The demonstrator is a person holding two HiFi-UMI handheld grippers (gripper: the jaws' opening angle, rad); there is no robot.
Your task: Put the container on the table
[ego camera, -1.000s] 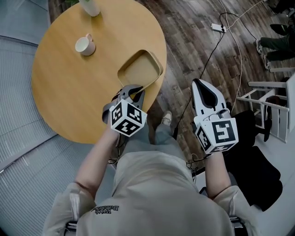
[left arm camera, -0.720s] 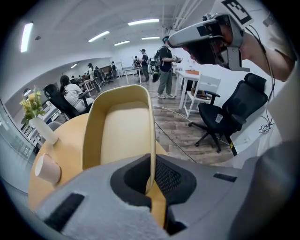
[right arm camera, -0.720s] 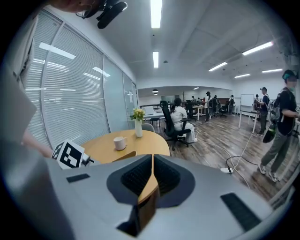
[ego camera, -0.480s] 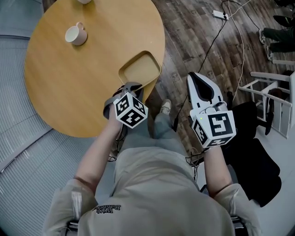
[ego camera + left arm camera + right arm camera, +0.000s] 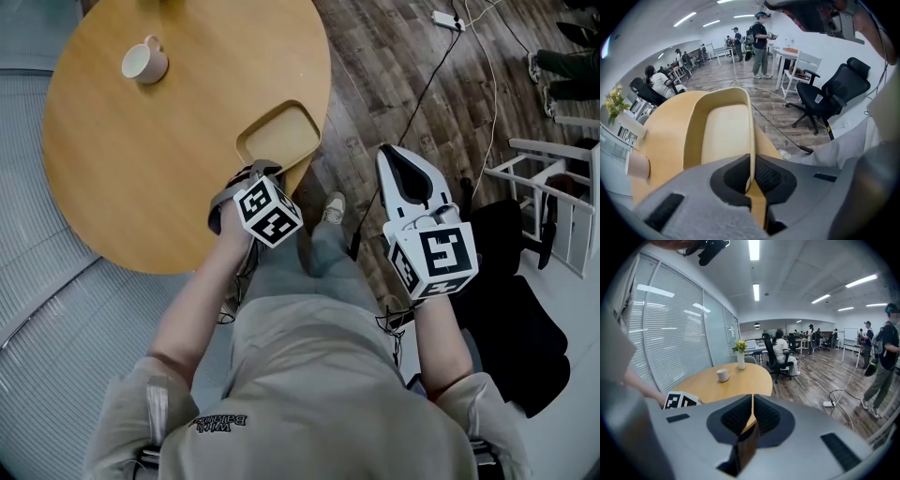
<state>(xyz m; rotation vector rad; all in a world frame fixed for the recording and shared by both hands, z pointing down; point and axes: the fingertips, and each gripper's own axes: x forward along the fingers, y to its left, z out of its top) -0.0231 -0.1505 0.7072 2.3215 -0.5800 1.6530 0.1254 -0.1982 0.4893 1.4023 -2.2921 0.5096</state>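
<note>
container (image 5: 281, 137): pale tan, shallow, rectangular with rounded corners, nothing in it
pose: open side up, roughly level
spot: right at the near-right edge of the round wooden counter (image 5: 141, 159); resting on it or just above, can't tell
grip: near wall pinched between the left gripper (image 5: 751, 174) fingers (image 5: 772, 174)

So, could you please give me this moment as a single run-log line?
left gripper: shut on container rim | container: at table edge | right gripper: shut, empty, over floor

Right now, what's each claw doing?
Left claw: closed on the container rim.
Right claw: closed, empty.
</note>
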